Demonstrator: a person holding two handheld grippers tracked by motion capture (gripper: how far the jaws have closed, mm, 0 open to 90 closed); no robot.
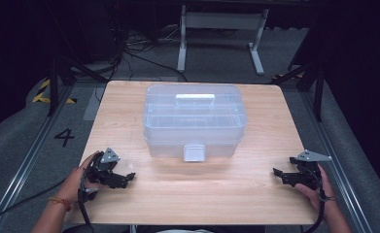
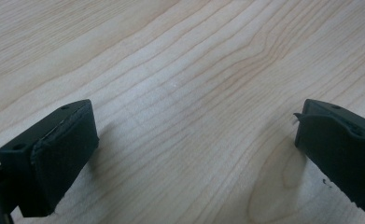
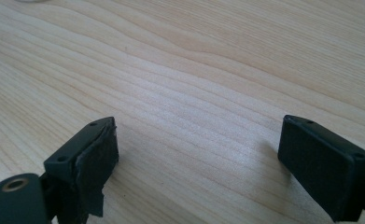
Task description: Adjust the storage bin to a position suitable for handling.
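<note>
A clear plastic storage box [image 1: 195, 121] with a lid, a top handle and a front latch [image 1: 194, 152] stands in the middle of the wooden table [image 1: 192, 194]. My left gripper [image 1: 128, 177] rests on the table near the front left corner, held by a hand, jaws open and pointing right. My right gripper [image 1: 278, 174] rests near the front right edge, open, pointing left. In the left gripper view the gripper [image 2: 194, 135] has its black pads wide apart over bare wood. The right gripper view shows the same for the other gripper [image 3: 196, 149], with nothing between the pads.
Dark floor with cables, a white table frame [image 1: 221, 34] and metal rails [image 1: 27, 160] surround the table. A painted number 4 [image 1: 64, 137] marks the floor at the left. Bare wood lies between the two grippers in front of the box.
</note>
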